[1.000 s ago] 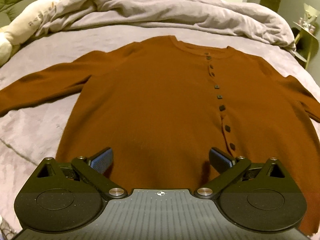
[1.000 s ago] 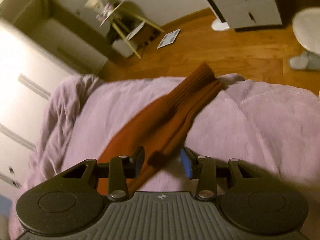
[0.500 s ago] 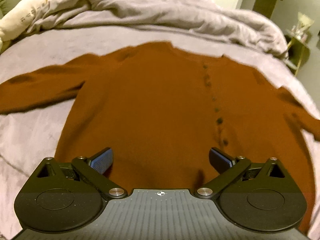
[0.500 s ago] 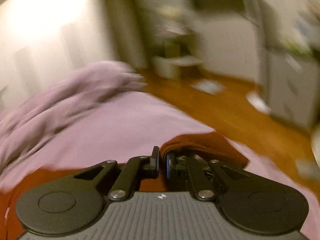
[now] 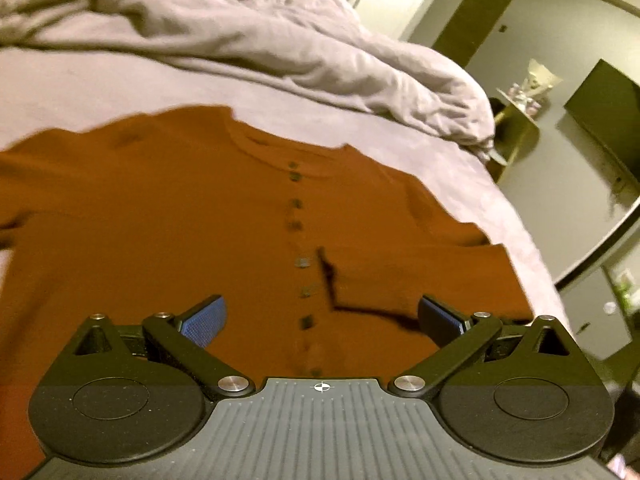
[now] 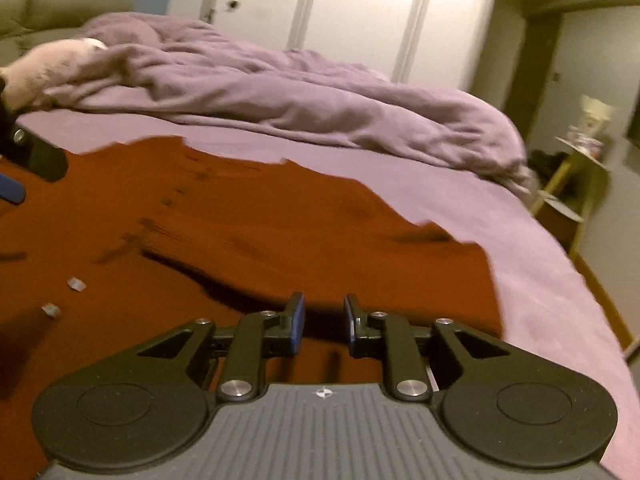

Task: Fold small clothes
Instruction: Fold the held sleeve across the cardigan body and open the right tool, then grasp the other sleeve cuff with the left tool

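A rust-brown buttoned cardigan (image 5: pixel 180 216) lies flat, front up, on the lilac bed. Its right sleeve (image 5: pixel 404 276) is folded across the body, cuff near the button row. My left gripper (image 5: pixel 320 316) is wide open and empty above the hem. In the right wrist view the cardigan (image 6: pixel 248 232) fills the left and middle, with the folded sleeve (image 6: pixel 224 252) lying on it. My right gripper (image 6: pixel 323 320) is open with a narrow gap, empty, just above the sleeve. The left gripper shows in the right wrist view at the left edge (image 6: pixel 24 160).
A rumpled lilac duvet (image 5: pixel 248 44) is heaped at the far side of the bed, seen too in the right wrist view (image 6: pixel 280 96). A small yellow side table (image 6: pixel 576 176) stands off the bed's right edge. White wardrobe doors (image 6: pixel 352 12) are behind.
My right gripper shut on the right sleeve's cuff, carried it over the cardigan's body and let it go. My left gripper stayed open and shifted to the right.
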A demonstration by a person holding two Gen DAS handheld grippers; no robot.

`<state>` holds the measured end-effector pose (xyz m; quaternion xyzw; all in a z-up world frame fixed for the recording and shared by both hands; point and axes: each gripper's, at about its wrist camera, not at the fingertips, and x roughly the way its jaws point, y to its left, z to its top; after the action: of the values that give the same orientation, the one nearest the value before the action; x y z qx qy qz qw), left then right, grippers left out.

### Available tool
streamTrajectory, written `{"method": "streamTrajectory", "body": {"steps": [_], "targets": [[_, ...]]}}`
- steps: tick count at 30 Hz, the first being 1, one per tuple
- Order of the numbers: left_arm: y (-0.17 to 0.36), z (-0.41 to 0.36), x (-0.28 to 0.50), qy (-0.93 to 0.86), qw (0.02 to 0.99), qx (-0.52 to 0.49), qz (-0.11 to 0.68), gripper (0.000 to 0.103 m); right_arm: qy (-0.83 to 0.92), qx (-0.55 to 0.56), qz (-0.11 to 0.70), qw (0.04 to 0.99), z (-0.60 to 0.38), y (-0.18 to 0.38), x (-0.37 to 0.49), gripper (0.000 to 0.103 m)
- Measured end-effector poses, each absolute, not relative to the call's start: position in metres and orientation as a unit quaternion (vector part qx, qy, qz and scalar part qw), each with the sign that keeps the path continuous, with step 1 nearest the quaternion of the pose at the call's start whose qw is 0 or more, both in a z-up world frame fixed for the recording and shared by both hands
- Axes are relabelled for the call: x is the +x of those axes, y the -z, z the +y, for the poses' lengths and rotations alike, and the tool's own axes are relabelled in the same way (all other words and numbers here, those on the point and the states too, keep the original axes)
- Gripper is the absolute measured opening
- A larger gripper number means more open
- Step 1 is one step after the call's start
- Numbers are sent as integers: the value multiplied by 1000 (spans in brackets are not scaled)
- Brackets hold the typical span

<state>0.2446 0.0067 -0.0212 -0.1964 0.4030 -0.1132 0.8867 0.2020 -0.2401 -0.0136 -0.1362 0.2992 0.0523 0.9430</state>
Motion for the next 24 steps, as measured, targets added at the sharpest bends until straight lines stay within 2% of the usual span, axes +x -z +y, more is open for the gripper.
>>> {"method": "streamTrajectory", "body": {"steps": [5, 10, 11, 12, 13, 16, 20, 21, 22, 24], "targets": [[46, -16, 289, 141, 856, -252, 428, 103, -22, -104, 311, 945, -270, 21, 193, 22], [68, -24, 314, 135, 841, -258, 456, 91, -19, -73, 322, 944, -286, 31, 190, 23], [68, -25, 316, 133, 843, -257, 454, 83, -20, -71, 322, 944, -287, 32, 189, 23], [68, -24, 318, 136, 839, -264, 456, 67, -21, -68, 322, 944, -287, 33, 189, 23], [70, -24, 319, 144, 828, -280, 463, 60, -22, -64, 323, 944, -288, 35, 190, 23], [76, -24, 319, 143, 822, -276, 477, 59, -23, -56, 323, 944, -289, 37, 189, 24], [78, -30, 324, 144, 821, -274, 480, 65, -23, -58, 322, 945, -287, 36, 188, 24], [77, -32, 326, 145, 820, -276, 480, 64, -22, -59, 320, 945, -286, 35, 187, 25], [76, -35, 328, 146, 821, -273, 480, 59, -22, -61, 319, 946, -286, 34, 187, 26], [72, -43, 333, 142, 825, -249, 488, 7, -22, -66, 316, 946, -283, 33, 187, 30]]}}
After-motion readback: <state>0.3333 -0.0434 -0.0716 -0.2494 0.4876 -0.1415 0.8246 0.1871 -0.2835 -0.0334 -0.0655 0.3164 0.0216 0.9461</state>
